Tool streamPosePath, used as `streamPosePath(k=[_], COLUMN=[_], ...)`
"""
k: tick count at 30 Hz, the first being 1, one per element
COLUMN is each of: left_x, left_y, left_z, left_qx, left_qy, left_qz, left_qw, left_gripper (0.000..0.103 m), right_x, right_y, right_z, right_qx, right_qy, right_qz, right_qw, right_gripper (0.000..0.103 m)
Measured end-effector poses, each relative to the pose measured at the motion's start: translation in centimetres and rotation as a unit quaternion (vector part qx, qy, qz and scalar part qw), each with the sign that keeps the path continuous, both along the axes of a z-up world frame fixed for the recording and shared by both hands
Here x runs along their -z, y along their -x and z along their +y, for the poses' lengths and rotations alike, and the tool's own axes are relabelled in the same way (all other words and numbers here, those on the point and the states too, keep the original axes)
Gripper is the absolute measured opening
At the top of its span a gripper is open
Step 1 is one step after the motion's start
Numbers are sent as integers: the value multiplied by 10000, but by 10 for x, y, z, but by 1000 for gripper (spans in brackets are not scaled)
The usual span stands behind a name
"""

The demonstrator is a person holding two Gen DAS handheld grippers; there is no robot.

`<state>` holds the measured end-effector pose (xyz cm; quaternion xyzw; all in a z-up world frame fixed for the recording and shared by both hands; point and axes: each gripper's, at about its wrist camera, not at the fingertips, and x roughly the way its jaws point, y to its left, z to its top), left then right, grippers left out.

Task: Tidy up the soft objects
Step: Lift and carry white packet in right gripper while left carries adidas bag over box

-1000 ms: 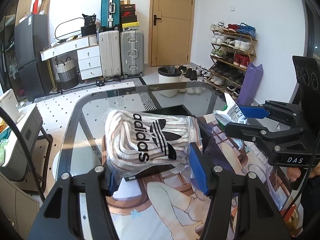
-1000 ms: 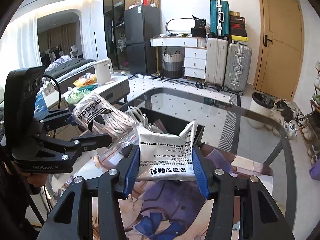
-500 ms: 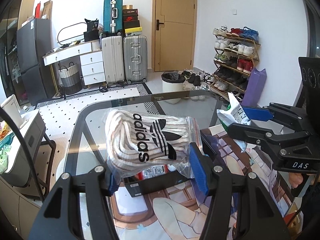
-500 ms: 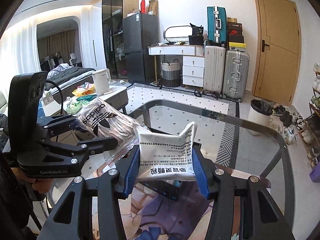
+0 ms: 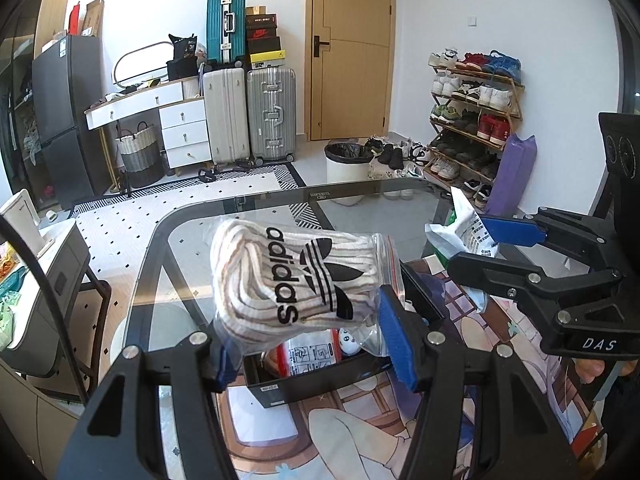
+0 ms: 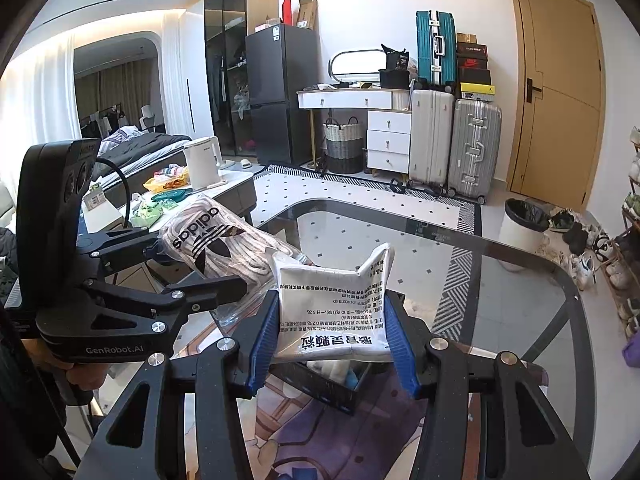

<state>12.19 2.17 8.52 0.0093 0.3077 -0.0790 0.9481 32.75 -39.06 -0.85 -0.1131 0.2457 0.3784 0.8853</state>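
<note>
My left gripper [image 5: 308, 332] is shut on a clear zip bag of striped Adidas socks [image 5: 296, 276] and holds it in the air above a black open box [image 5: 320, 376]. My right gripper [image 6: 332, 336] is shut on a white printed sachet pack [image 6: 336, 312], also lifted above the box [image 6: 340, 392]. The right gripper and its pack show at the right of the left wrist view [image 5: 468, 232]. The left gripper and sock bag show at the left of the right wrist view [image 6: 212, 248]. The box holds several small packets.
The box stands on a printed cartoon mat [image 5: 360, 432] on a glass table [image 5: 240, 216]. A grey side cabinet [image 5: 48, 288] stands left of the table. A white bin [image 5: 344, 168], shoe rack [image 5: 472, 120] and suitcases [image 5: 248, 112] stand beyond.
Both grippers have risen with their items still held; the black box has come into fuller view below them, and the sock bag sits higher over it.
</note>
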Motion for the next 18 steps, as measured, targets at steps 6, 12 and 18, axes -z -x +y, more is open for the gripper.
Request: streamPosePath(k=[6, 12, 18], left_x=[4, 10, 14], left_y=[-8, -14, -22], left_z=[1, -1, -3], left_qx=[-2, -4, -17], left_qy=[-10, -34, -55], left_qz=[52, 109, 163], left_qw=[10000, 9999, 9999], left_gripper=[59, 59, 59], right_x=[4, 5, 8], right_y=[-2, -9, -17], right_z=[3, 9, 13], right_qx=[18, 15, 13], right_qy=[4, 18, 32], right_qz=[43, 90, 158], right_qw=[10000, 10000, 9999], right_gripper=[51, 51, 51])
